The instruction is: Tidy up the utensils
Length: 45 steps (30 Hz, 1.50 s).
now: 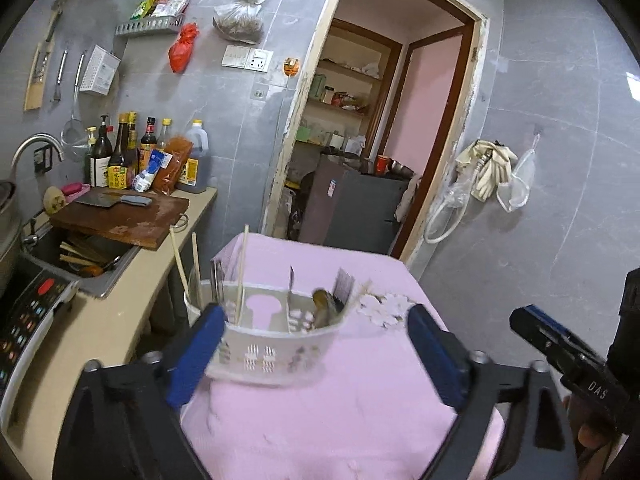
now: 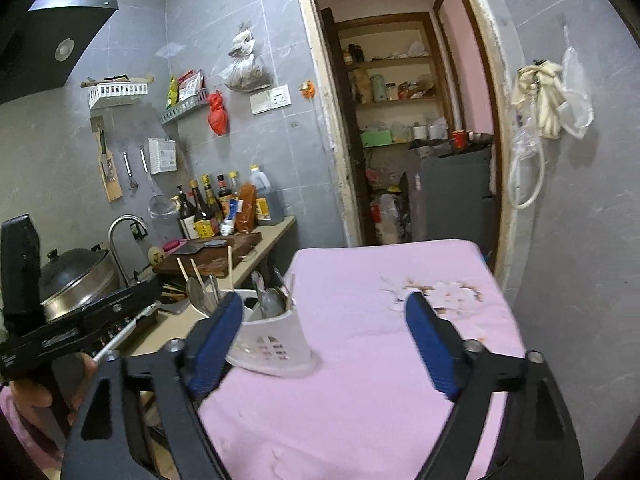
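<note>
- Left hand-held gripper [image 1: 316, 354], seen from its own wrist camera, stands released, with the white utensil caddy [image 1: 276, 344] straight ahead between its spread blue fingers [image 1: 196, 356], toward the left one. The caddy sits on the pink-covered surface [image 1: 340, 420], its long axis running left to right; chopsticks [image 1: 241, 276] and a spoon [image 1: 326, 308] stand in its compartments.
- Right hand-held gripper [image 2: 326, 344], in the right wrist view, is also released and empty. The caddy [image 2: 272, 344] lies ahead and left of it, just beside its left finger, near the surface's left edge.
- My judgement: the left hand-held gripper is nearer and better lined up.
</note>
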Tool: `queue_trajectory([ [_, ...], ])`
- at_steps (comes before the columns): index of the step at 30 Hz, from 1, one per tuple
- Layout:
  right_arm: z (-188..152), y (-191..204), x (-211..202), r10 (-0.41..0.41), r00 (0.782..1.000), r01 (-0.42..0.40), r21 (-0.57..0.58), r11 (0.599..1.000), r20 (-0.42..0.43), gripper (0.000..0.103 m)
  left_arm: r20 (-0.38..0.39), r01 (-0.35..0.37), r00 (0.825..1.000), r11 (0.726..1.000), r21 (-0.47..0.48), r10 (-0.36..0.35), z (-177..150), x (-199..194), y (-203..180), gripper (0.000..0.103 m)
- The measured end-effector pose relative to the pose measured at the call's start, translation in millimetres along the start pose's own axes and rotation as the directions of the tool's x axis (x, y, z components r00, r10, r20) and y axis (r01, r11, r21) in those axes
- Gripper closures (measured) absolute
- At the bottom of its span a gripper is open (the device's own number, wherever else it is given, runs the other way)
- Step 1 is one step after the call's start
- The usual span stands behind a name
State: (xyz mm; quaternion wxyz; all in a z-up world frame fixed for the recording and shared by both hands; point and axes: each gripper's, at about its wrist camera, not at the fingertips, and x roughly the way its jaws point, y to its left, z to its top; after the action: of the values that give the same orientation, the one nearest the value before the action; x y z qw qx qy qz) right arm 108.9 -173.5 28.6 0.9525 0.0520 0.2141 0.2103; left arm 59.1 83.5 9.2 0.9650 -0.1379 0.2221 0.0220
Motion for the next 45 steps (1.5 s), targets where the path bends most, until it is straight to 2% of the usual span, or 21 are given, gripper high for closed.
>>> queue_trajectory([
  [3, -9, -6, -22, -0.041, 0.999, 0.041, -0.012, 0.999, 0.006, 0.005, 0.008, -0.029, 1.000, 1.000, 0.012, 0.029, -14, -20, -12, 0.001],
  [5, -14, -9, -33, -0.069, 0.998, 0.069, -0.016, 0.998, 0.005, 0.001, 0.016, -0.054, 0.998, 0.998, 0.018, 0.053, -23, -32, -17, 0.001],
  [17, -38, -18, -71, -0.143, 0.989, 0.143, -0.011, 0.990, -0.020, 0.001, 0.020, -0.096, 0.995, 0.993, 0.066, 0.095, -52, -64, -24, 0.001],
  [45, -38, -10, -61, -0.108, 0.993, 0.108, -0.008, 0.994, -0.044, 0.001, 0.023, -0.119, 0.993, 0.990, 0.077, 0.118, -53, -68, -25, 0.001],
])
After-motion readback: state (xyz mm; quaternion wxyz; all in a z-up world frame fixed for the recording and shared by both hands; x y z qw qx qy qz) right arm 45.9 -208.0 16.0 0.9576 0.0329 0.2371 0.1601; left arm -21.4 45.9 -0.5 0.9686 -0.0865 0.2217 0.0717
